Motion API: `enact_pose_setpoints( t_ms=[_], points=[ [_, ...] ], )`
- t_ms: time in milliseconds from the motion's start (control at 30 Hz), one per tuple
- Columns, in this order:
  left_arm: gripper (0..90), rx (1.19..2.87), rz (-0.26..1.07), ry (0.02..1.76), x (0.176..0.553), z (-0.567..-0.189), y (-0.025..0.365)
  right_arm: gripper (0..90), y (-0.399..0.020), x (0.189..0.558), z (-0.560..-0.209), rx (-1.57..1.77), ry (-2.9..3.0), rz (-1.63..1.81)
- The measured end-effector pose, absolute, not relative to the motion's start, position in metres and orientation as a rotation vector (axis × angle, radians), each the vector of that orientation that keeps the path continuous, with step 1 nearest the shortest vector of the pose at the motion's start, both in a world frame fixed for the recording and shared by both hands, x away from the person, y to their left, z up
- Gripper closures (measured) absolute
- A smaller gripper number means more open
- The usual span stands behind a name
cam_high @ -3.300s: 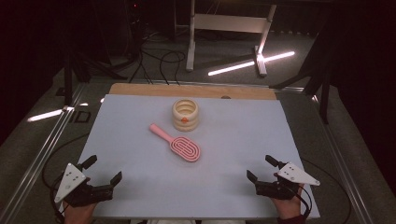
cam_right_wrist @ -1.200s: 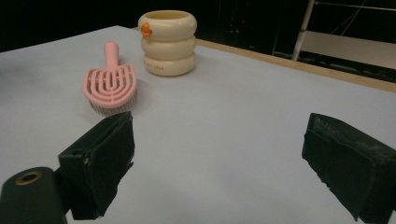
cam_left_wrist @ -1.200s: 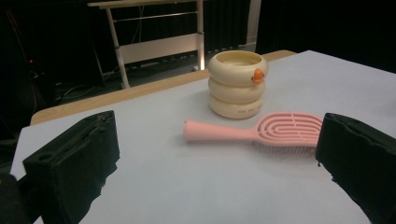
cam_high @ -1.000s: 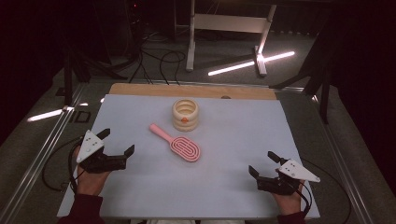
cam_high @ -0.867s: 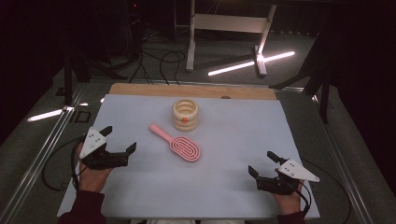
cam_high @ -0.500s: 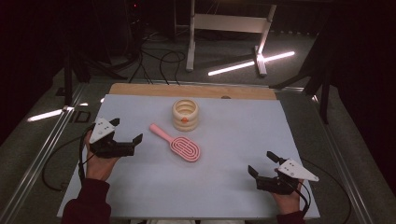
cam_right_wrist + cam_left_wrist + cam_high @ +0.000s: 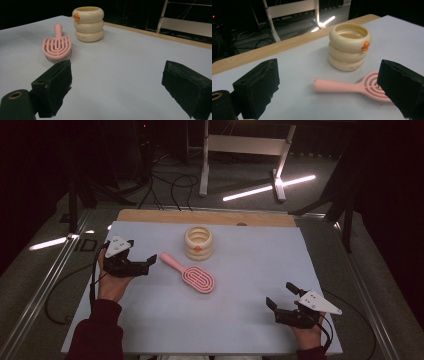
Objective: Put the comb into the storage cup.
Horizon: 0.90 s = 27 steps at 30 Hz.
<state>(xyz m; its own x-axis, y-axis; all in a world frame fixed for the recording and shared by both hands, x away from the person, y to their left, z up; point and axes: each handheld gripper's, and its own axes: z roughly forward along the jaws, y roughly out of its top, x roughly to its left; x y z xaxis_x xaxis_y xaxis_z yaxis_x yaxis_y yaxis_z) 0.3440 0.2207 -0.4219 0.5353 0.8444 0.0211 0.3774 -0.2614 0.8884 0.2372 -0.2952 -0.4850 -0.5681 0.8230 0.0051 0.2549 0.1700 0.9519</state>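
Left gripper [image 7: 139, 256] hovers with jaws wide and nothing between them, just left of the brush [image 7: 189, 273], whose handle tip points at it. In the left gripper view one jaw hides part of the brush head [image 7: 372, 85]. Beside the brush stands the cup [image 7: 198, 242] on the tabletop [image 7: 250, 285]. Right gripper [image 7: 282, 297] sits wide, empty, well apart.

cup [image 7: 198, 242] beside brush [image 7: 192, 273], elsewhere open
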Motion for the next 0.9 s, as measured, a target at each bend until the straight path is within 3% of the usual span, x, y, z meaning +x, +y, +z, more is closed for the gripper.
enact_pose_setpoints(
  t_ms=[533, 900],
  points=[
    [25.2, 1.942, 0.65, 1.084, 0.375, -0.429, 0.199, 9.3, -0.294, 0.237, -0.486, 1.017, 1.934, 1.399],
    [60.2, 1.951, 0.503, 1.123, 0.398, -0.441, 0.193, 9.3, -0.295, 0.238, -0.486, 1.017, 1.936, 1.393]
  ],
)
